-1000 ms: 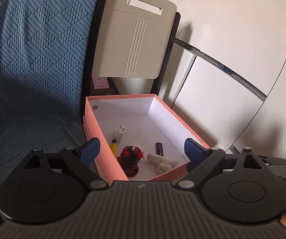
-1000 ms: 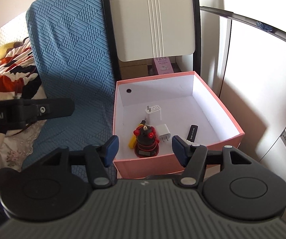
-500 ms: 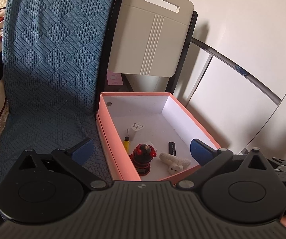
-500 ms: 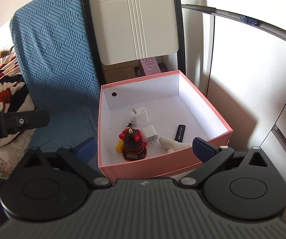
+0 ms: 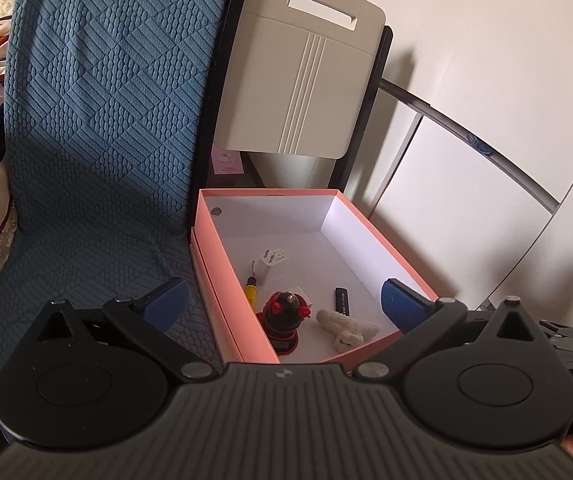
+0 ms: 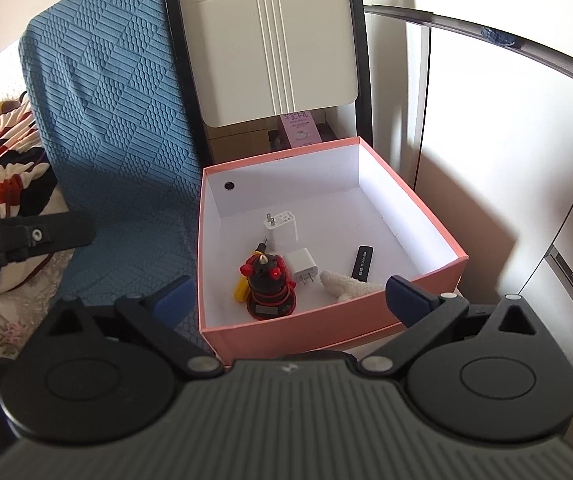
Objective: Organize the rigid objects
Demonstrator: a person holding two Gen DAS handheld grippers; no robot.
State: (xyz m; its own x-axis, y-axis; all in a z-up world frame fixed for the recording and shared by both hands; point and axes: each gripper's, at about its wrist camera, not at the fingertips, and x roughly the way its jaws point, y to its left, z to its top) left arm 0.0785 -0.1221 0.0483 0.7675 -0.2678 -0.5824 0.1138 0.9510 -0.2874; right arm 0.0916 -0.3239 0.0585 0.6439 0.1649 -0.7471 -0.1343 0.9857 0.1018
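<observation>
Both claws, left gripper (image 5: pixel 282 300) and right gripper (image 6: pixel 286 296), hang wide open and empty before the pink box (image 6: pixel 326 330) (contents apparently all in), so any next move needs a fresh item.

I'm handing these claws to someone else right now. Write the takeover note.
Left claw: open, empty, jaws have just been opening.
Right claw: open, empty, jaws have just been opening.
Both hover at the near end of the pink box.
Inside it: two white chargers, black stick, black-and-red toy, yellow screwdriver, white fluffy piece.
Done: these are boxed.
Left: no loose items in view; check outside the frames.
</observation>
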